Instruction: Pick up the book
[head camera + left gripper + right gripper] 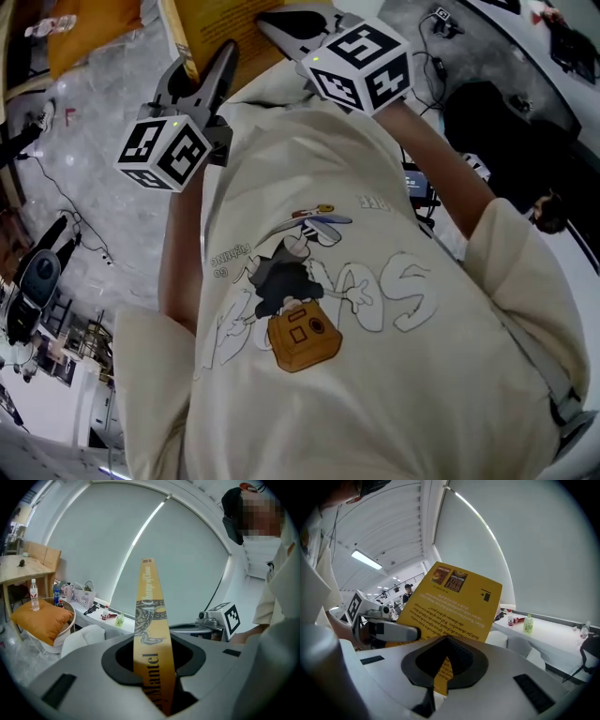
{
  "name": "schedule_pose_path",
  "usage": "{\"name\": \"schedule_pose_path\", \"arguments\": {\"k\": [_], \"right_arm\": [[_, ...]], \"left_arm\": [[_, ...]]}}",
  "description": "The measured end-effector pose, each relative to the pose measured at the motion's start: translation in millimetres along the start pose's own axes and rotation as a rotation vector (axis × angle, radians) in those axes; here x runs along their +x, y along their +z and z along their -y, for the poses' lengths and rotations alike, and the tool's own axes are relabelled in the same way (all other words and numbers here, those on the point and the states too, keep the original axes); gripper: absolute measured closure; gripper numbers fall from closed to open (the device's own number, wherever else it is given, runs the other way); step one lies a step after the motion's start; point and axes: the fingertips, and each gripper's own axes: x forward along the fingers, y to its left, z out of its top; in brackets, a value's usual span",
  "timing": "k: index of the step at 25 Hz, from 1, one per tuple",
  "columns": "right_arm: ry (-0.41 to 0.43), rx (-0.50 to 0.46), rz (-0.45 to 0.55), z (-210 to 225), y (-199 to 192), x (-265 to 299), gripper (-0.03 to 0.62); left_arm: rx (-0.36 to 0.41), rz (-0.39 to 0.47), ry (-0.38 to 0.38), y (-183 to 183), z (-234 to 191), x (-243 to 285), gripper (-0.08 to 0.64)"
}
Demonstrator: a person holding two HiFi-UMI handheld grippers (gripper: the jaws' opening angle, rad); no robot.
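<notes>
Head view looks steeply down over a cream T-shirt (375, 328) at both grippers raised in front of the chest. The yellow book (234, 28) sits between them at the picture's top edge.

The left gripper (197, 73) has its 2 jaws partway apart and pressed on either side of the book. In the left gripper view the spine (151, 620) rises upright out of the gap and fills it from pad to pad. Its top end stands free against a pale roller blind (187, 550) well ahead.

The right gripper (281, 28) is closed almost fully, pinching a thin part of the book at its lower edge. In the right gripper view the back cover (452, 604) slants up and away from those jaws. Its upper and right edges touch nothing.

The 2 grippers are near each other but apart. From the left gripper, the other tool lies just to the right of the spine. From the right gripper, the other tool reaches in from the left and meets the book's left edge.

Ahead of both sets of jaws there is only open air up to the blind. Low and to the left of the left gripper, an orange cushion (42, 616) and a white counter (101, 618) with small items on it stand well apart. A green bottle (528, 623) stands far off, low and to the right of the right gripper. The grey floor (94, 216) lies well below the left gripper, while the person's chest is close behind both tools.
</notes>
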Motion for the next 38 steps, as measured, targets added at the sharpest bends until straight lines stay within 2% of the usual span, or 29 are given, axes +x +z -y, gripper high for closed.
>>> {"name": "schedule_pose_path", "arguments": {"k": [7,18,23,32,38], "right_arm": [[0.026,-0.036,0.037,1,18,-22,0.569],[0.049,-0.052,0.084,-12,39,-34,0.569],[0.026,-0.028,0.113,0,31,-59,0.569],[-0.002,-0.022,0.115,-10,31,-57,0.569],[0.001,-0.022,0.107,-20,35,-49,0.569]], "left_arm": [[0.005,0.03,0.006,17,22,0,0.419],[0.0,0.077,0.027,35,33,-15,0.419],[-0.013,0.085,0.023,21,50,-1,0.419],[0.0,0.086,0.012,20,52,-12,0.419],[-0.018,0.082,0.009,19,45,-23,0.419]]}}
